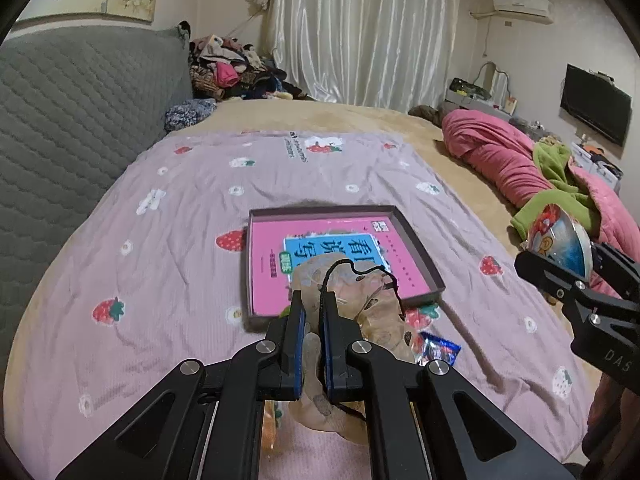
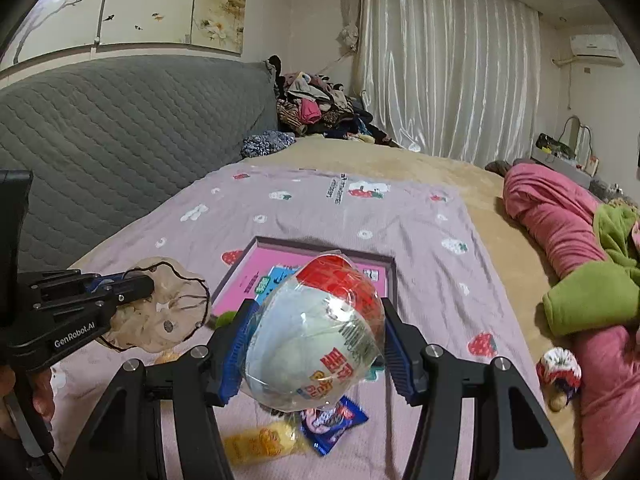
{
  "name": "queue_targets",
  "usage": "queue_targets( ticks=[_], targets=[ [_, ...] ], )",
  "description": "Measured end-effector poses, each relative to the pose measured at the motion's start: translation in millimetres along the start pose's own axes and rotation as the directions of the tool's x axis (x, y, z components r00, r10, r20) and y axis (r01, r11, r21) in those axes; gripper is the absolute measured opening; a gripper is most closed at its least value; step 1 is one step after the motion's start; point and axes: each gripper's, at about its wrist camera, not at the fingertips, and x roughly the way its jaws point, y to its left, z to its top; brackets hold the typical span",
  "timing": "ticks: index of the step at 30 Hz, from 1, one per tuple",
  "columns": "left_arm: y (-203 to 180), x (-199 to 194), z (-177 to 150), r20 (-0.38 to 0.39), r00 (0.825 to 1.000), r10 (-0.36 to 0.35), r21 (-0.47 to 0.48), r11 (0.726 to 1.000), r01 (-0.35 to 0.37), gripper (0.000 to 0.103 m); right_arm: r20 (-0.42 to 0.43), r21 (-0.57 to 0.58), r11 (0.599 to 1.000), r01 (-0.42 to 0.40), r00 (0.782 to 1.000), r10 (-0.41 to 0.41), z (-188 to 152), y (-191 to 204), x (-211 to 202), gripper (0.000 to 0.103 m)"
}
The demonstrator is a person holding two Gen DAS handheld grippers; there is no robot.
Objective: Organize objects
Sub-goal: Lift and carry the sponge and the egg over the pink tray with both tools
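Observation:
My left gripper [image 1: 313,300] is shut on a beige sheer scrunchie with black trim [image 1: 360,300], held above the near edge of a shallow tray [image 1: 344,209] that holds a pink book [image 1: 276,264]. From the right wrist view the same scrunchie [image 2: 160,312] hangs at the left in the left gripper [image 2: 150,282]. My right gripper [image 2: 316,320] is shut on a clear-wrapped bread bun with red and white print [image 2: 316,336], lifted above the bed. In the left wrist view that bun [image 1: 560,240] shows at the right edge in the right gripper [image 1: 560,264].
A blue snack packet [image 2: 332,424] and a yellow packet [image 2: 256,440] lie on the strawberry-print sheet [image 2: 420,240] under the grippers. A small red-white knitted item [image 2: 558,372] sits at the right by a pink quilt [image 2: 560,220] and a green garment [image 2: 588,296]. A grey headboard [image 1: 80,120] bounds the left.

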Motion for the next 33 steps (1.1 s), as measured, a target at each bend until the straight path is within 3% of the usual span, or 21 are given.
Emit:
queue_targets(
  ticks=[19,33],
  targets=[
    [12.9,63.9,72.2,0.023,1.0,0.018,-0.012,1.0,-0.017,0.008,0.013,-0.006,1.0,-0.007,1.0,0.007,48.1,-24.4,64.4,0.059],
    [27.9,153.9,90.1,-0.034,0.999,-0.009,-0.053,0.999,0.008,0.008,-0.034,-0.014,0.999,-0.05,0.998,0.049,53.1,-40.9,160.4,0.059]
  ],
)
